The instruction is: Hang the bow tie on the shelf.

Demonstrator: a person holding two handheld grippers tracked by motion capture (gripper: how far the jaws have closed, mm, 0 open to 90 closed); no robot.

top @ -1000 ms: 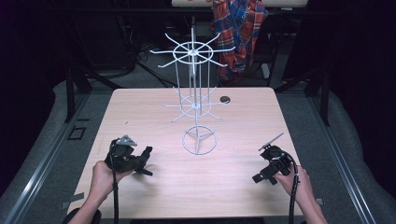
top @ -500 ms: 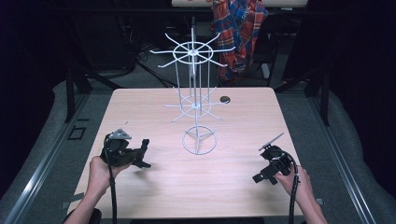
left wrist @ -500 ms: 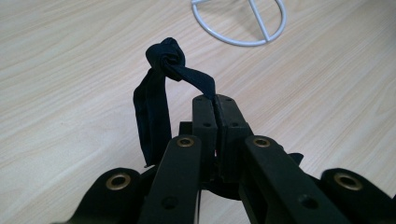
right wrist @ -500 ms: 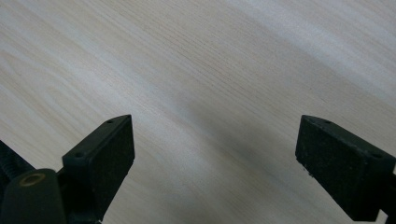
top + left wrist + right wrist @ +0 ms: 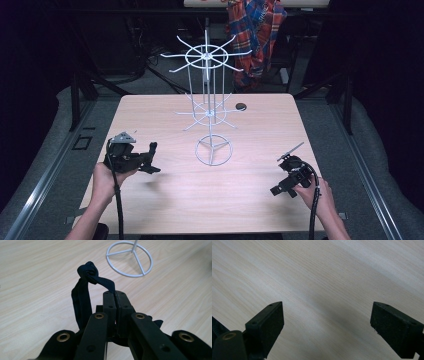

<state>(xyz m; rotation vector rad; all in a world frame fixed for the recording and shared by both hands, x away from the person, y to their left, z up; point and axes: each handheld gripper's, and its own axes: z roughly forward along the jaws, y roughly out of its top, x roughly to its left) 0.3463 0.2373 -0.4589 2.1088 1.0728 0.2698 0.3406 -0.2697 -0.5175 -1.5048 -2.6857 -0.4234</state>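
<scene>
The left gripper [image 5: 115, 298] is pinching a dark knotted strap [image 5: 86, 290] between its closed jaws; the strap is looping up from the fingertips to a knot just beyond them, then hanging down beside the left finger [image 5: 109, 305]. Ahead of the fingertips, the white wire rack [image 5: 213, 150] is standing on the table [image 5: 250, 200], apart from the strap. The right gripper [image 5: 327, 325] is hovering over bare wood with its jaws spread wide, nothing sitting between its pads [image 5: 270, 322].
</scene>
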